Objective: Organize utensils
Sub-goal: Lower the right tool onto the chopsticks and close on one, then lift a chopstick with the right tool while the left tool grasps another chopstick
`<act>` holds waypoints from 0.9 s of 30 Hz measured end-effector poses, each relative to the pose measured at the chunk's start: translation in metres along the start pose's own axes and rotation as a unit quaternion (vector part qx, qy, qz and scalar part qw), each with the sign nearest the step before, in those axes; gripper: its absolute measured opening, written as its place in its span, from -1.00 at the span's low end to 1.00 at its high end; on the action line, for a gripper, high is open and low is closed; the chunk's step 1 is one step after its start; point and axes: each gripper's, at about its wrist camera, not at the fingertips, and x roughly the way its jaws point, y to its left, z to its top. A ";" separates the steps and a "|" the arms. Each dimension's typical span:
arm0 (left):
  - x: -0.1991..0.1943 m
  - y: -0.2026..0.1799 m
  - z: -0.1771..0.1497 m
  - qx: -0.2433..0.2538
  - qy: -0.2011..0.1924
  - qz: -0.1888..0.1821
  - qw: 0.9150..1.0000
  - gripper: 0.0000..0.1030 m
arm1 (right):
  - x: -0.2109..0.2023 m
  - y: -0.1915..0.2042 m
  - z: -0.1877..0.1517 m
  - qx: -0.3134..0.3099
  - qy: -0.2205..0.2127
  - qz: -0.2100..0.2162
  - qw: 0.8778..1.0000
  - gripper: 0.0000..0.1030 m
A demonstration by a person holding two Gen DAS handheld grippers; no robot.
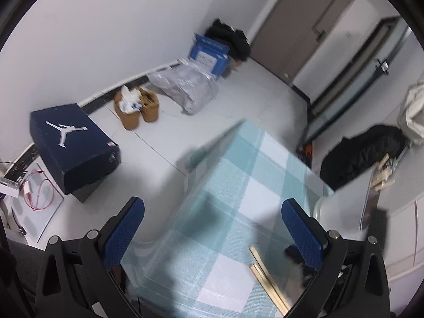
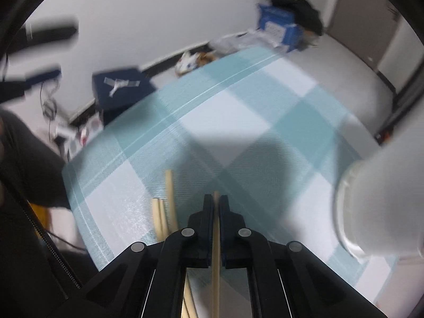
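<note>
My right gripper (image 2: 216,198) is shut on a pale wooden chopstick (image 2: 216,251) that runs lengthwise between its jaws, low over the checked blue-and-white tablecloth (image 2: 238,122). Several more chopsticks (image 2: 161,217) lie on the cloth just left of it. A white cup (image 2: 376,206) stands at the right. In the left wrist view my left gripper (image 1: 212,228) is open with nothing between its blue pads (image 1: 124,233), held above the cloth (image 1: 233,185). Loose chopsticks (image 1: 265,278) show at its lower right, beside the white cup (image 1: 341,206).
On the floor stand a dark blue shoebox (image 1: 71,145), brown boots (image 1: 137,108), a grey plastic bag (image 1: 188,87) and a blue crate (image 1: 209,55). A black bag (image 1: 360,153) lies at the right. A person's dark sleeve (image 2: 29,159) is at the left.
</note>
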 end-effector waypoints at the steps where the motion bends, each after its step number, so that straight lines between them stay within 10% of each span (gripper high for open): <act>1: 0.003 -0.003 -0.001 0.004 0.010 -0.001 1.000 0.97 | -0.008 -0.005 -0.003 0.012 -0.013 0.000 1.000 -0.94; 15: 0.050 -0.042 -0.032 0.053 0.128 0.002 0.990 0.95 | -0.084 -0.039 -0.036 0.104 -0.143 -0.011 0.984 -0.94; 27: 0.069 -0.071 -0.053 0.104 0.185 0.027 0.977 0.42 | -0.104 -0.060 -0.053 0.144 -0.177 -0.008 0.974 -0.94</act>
